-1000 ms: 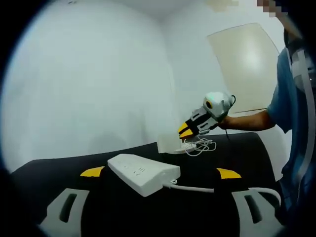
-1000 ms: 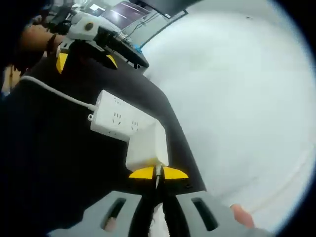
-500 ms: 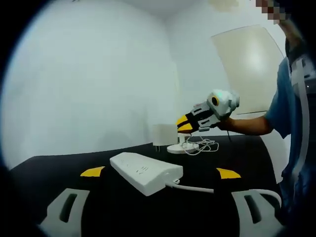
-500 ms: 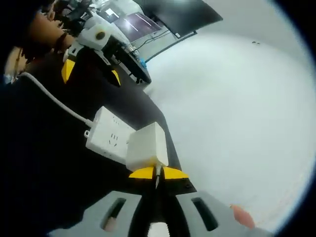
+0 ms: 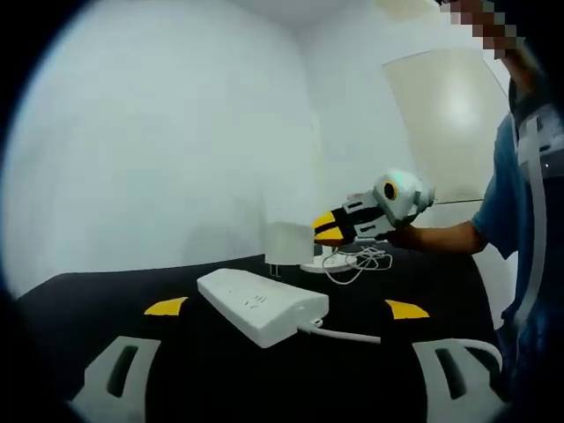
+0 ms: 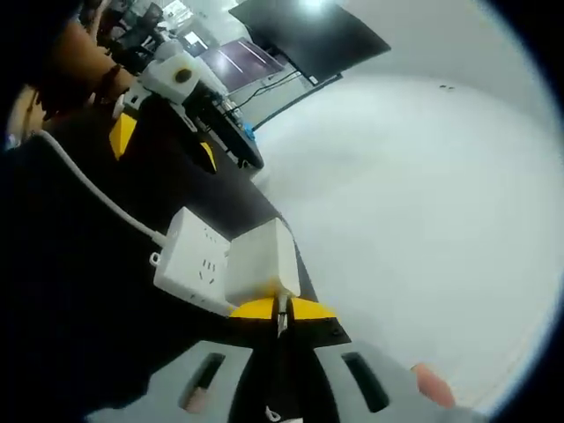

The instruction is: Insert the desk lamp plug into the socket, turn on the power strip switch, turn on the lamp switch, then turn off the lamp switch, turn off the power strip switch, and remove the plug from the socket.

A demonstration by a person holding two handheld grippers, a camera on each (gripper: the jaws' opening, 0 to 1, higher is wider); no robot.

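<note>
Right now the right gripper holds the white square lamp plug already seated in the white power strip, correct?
Not seated. The right gripper holds the white square lamp plug in the air above the white power strip, prongs clear of it; the left gripper view shows the gap.

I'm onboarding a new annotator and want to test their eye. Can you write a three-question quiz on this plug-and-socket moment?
1. True or false: the plug is already seated in the power strip.
2. Which gripper holds the plug: A) left, B) right?
3. Fill in: the left gripper has its jaws ____.

Key: 1 false, it hangs just above the strip. 2 B, the right gripper pinches it. 3 open.
</note>
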